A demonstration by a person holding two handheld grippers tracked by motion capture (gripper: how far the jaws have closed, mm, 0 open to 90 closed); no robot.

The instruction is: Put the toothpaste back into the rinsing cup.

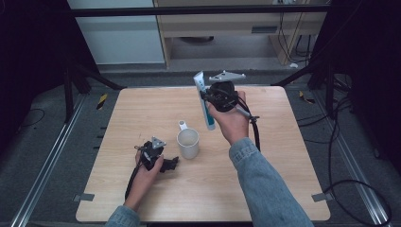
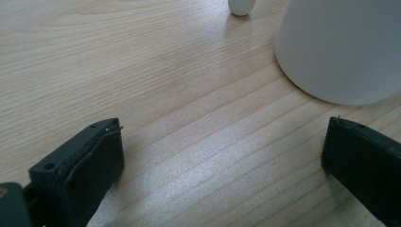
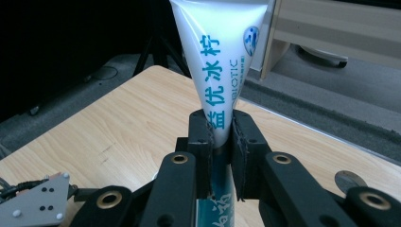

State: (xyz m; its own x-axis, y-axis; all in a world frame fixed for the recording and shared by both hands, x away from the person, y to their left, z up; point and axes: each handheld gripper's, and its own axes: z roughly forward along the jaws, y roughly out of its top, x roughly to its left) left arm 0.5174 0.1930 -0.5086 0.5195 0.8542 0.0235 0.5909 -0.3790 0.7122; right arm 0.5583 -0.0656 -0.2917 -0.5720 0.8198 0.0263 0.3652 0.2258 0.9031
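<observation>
Wooden table [image 1: 142,113] bare but for mug and cap | white mug [image 1: 188,143] upright at centre, below-left of right gripper [image 1: 206,97] | tube [image 1: 204,101] clamped mid-body, long axis near vertical, raised above table | left gripper [image 1: 171,163] jaws wide, resting beside mug, nearer | white cap [image 1: 182,125] just behind mug

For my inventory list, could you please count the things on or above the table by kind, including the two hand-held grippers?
Grippers: 2, the left gripper and the right gripper
White mugs: 1, the mug
White and blue tubes: 1, the tube
Small white caps: 1, the cap
Total: 5
</observation>
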